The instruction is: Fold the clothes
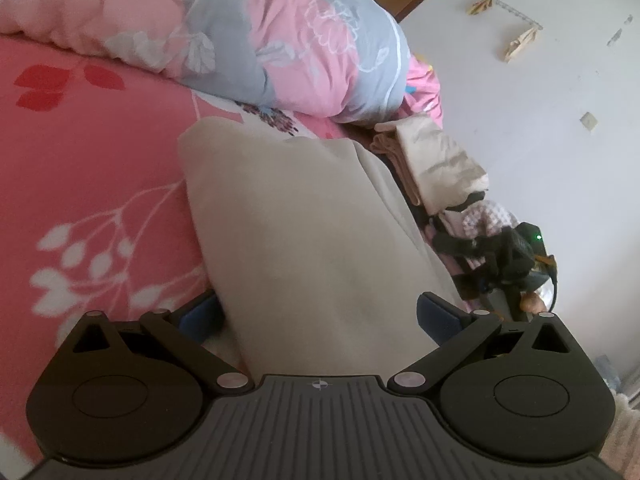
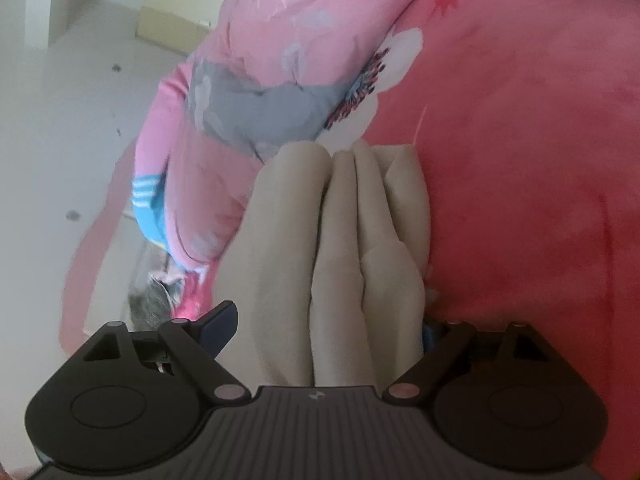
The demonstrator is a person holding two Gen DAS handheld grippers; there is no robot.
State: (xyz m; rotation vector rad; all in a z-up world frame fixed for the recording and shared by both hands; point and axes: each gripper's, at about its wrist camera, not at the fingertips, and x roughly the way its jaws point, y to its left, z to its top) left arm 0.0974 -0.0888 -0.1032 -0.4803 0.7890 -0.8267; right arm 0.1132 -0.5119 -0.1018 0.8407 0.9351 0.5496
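A beige folded garment (image 1: pixel 304 224) lies on the pink flowered bedsheet (image 1: pixel 92 168). My left gripper (image 1: pixel 320 316) stands wide open around the garment's near end, with the cloth between its blue pads (image 1: pixel 438 314). In the right wrist view the same beige garment (image 2: pixel 344 240) shows as a thick stack of folds. My right gripper (image 2: pixel 326 326) is wide open around that stack, the left pad (image 2: pixel 220 326) beside the cloth and the right pad mostly hidden behind it.
A pink and grey quilt (image 1: pixel 288 36) is bunched at the back of the bed, also in the right wrist view (image 2: pixel 256 92). A pile of folded clothes (image 1: pixel 436 160) sits at the bed's right edge by the white wall (image 1: pixel 540 120). The other gripper (image 1: pixel 508 252) shows there.
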